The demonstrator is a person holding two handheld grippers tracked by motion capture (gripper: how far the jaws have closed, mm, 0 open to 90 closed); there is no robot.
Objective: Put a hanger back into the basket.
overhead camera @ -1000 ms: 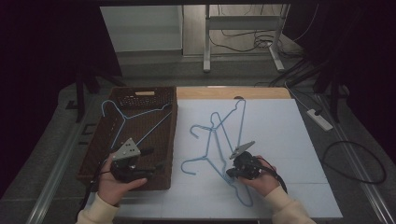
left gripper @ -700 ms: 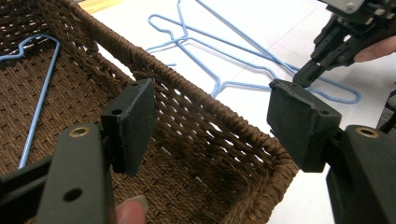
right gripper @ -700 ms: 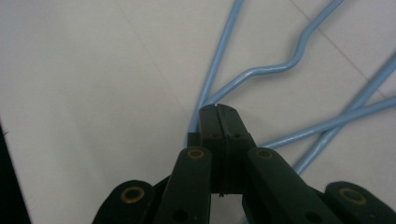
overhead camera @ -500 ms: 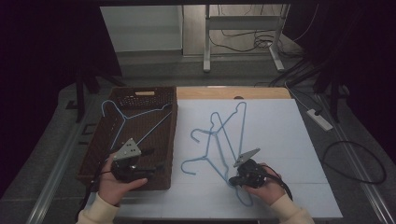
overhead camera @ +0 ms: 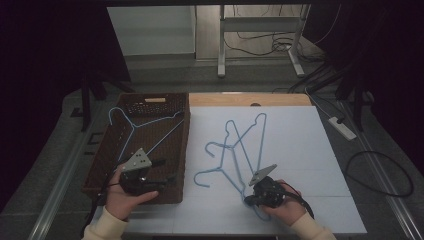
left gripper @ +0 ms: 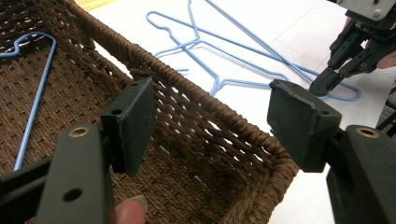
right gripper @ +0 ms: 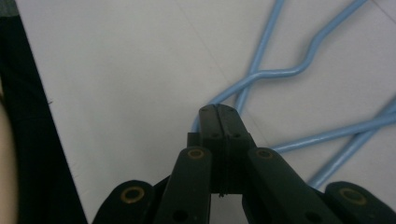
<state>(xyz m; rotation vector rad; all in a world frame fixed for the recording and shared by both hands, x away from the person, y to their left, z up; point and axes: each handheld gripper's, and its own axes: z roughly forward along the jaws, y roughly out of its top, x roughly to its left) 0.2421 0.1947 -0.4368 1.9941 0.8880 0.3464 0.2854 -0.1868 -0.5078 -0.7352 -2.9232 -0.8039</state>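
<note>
A brown wicker basket stands at the table's left with one blue wire hanger lying in it. A few more blue hangers lie tangled on the white table to its right. My left gripper hovers open over the basket's near right corner, and its jaws frame the basket rim with nothing between them. My right gripper rests low near the table's front edge. Its jaws are pressed together on the near corner of a blue hanger.
A bare wooden strip runs along the table's far edge. On the floor to the right lie a power strip and looping cables. A metal stand is behind the table. White tabletop stretches right of the hangers.
My right gripper has moved toward the table's near edge, to the lower corner of the hanger pile. The left gripper has stayed open over the basket.
</note>
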